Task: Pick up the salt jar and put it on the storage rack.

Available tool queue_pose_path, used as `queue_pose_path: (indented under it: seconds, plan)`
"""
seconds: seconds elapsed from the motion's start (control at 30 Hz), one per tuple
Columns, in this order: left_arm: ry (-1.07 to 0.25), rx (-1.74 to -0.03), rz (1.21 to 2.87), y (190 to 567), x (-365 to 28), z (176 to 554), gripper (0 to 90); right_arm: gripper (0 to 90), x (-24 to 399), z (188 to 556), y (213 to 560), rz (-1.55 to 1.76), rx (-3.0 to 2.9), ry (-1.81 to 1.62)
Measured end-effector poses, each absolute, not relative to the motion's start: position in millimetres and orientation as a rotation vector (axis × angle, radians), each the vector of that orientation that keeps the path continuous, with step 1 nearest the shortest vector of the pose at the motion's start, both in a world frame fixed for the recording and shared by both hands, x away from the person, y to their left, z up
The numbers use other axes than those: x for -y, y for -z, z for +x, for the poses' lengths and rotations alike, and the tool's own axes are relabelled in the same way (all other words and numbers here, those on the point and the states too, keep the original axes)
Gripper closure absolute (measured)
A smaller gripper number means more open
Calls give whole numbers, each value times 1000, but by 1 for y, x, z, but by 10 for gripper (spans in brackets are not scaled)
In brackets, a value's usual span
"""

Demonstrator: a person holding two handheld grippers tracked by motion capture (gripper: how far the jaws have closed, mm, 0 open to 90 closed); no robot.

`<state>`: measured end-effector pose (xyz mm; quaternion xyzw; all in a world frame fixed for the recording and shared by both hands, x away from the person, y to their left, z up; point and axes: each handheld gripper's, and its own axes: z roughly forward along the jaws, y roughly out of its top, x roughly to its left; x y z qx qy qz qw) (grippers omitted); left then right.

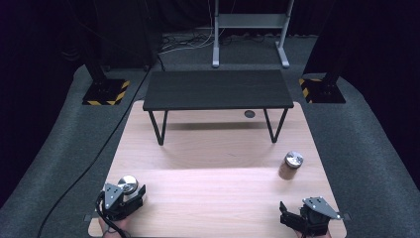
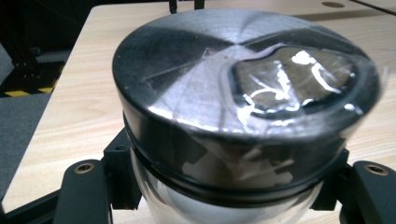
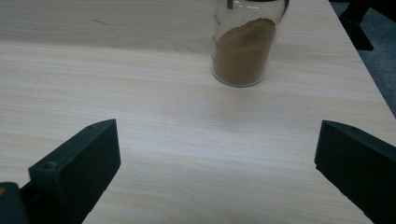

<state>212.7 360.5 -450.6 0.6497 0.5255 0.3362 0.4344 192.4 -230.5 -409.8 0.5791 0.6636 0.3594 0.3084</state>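
Note:
A clear glass jar with a silvery metal lid (image 1: 129,184) (image 2: 243,79) stands at the front left of the wooden table (image 1: 213,198). My left gripper (image 1: 132,193) (image 2: 229,186) is shut on its glass body just under the lid, one jaw on each side. A second jar (image 1: 292,165) (image 3: 245,46), with the same kind of lid and brown powder inside, stands upright at the right. My right gripper (image 1: 302,204) (image 3: 217,154) rests near the front right corner, short of that jar, open wide with bare tabletop between its jaws.
A low black bench (image 1: 218,89) on thin legs stands across the far half of the table, with a small round hole (image 1: 249,114) beneath it. A black cable (image 1: 99,153) runs over the grey floor at the left. A metal stand (image 1: 250,29) is behind.

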Motion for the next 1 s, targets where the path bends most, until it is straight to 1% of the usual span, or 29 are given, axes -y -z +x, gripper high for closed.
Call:
queue_pose_path:
  seconds: [0.43,1.0]
  plan:
    - [-830,-1259,1640,434,-354,219,308,0,232,191,408,1531,-1751,-949]
    - [-789,-1201,1681,418,-346,239,308,0,233,191,407,1533,-1750,-949]
